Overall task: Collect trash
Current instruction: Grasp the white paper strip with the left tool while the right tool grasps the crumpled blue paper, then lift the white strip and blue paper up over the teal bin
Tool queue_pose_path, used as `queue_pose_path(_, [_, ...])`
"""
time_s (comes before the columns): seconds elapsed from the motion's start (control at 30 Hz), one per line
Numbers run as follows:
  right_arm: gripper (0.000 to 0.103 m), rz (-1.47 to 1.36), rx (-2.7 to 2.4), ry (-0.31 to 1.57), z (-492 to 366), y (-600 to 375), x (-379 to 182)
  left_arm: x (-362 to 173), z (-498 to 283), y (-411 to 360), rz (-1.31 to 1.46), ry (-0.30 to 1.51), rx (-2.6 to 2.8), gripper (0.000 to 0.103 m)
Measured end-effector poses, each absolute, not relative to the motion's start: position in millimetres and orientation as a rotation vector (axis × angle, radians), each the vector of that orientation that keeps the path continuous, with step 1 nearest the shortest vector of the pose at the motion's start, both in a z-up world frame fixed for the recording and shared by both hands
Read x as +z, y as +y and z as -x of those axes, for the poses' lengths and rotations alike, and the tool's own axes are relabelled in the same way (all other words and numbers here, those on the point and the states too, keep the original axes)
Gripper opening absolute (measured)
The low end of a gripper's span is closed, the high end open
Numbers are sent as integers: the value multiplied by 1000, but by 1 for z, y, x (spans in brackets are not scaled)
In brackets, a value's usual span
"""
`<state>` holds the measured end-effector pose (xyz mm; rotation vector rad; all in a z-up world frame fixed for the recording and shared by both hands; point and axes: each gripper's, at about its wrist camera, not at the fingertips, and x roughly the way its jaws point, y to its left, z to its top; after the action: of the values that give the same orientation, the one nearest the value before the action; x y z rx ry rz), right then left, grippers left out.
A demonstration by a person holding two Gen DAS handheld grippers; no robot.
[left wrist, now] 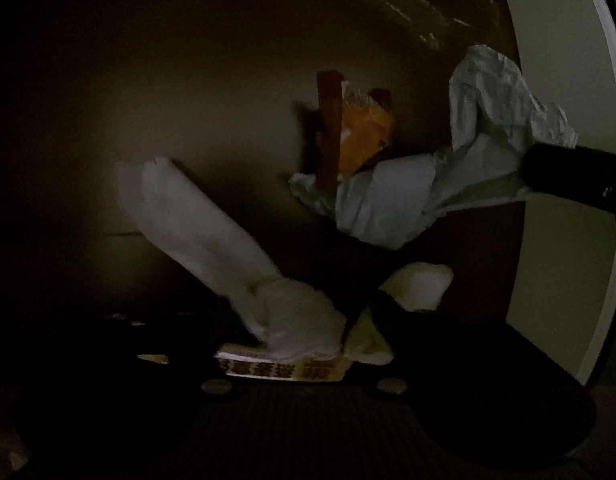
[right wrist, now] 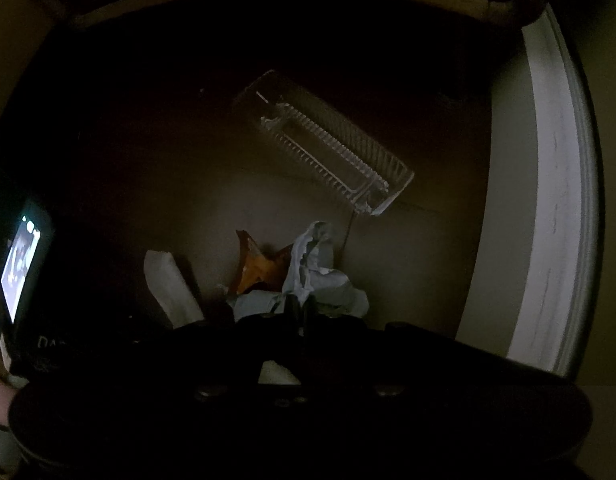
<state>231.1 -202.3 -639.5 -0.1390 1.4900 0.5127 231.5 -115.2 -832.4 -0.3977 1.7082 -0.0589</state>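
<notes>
The scene is dark. In the left wrist view my left gripper is shut on a white twisted tissue that sticks up and to the left. My right gripper comes in from the right, shut on a crumpled pale paper. An orange wrapper lies behind it. In the right wrist view my right gripper pinches the pale paper. The orange wrapper and the white tissue show to its left.
A clear plastic ribbed tray lies on the dark surface ahead. A white wall edge runs down the right side and also shows in the left wrist view. A lit phone screen is at far left.
</notes>
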Motion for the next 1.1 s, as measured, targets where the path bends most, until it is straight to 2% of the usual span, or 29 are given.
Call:
queue_pose_path(0.07, [0, 141, 515, 1492, -231, -202, -640, -833, -231, -113, 400, 1708, -50, 57])
queue_pose_path(0.13, [0, 145, 517, 1491, -232, -202, -640, -832, -230, -107, 403, 1702, -50, 38])
queue_pose_path(0.23, [0, 144, 518, 1488, -233, -202, -639, -830, -230, -102, 406, 1692, -59, 23])
queue_pose_path(0.33, [0, 150, 529, 1485, -231, -202, -637, -829, -227, -94, 410, 1670, -49, 14])
queue_pose_path(0.6, [0, 151, 539, 1443, -230, -206, -612, -803, -228, -70, 306, 1636, -70, 13])
queue_pose_path(0.87, [0, 119, 551, 1330, -231, -202, -562, -726, -236, -35, 214, 1508, -125, 13])
queue_pose_path(1.1, [0, 105, 565, 1141, -227, -192, -485, -650, -250, -15, 217, 1375, -96, 13])
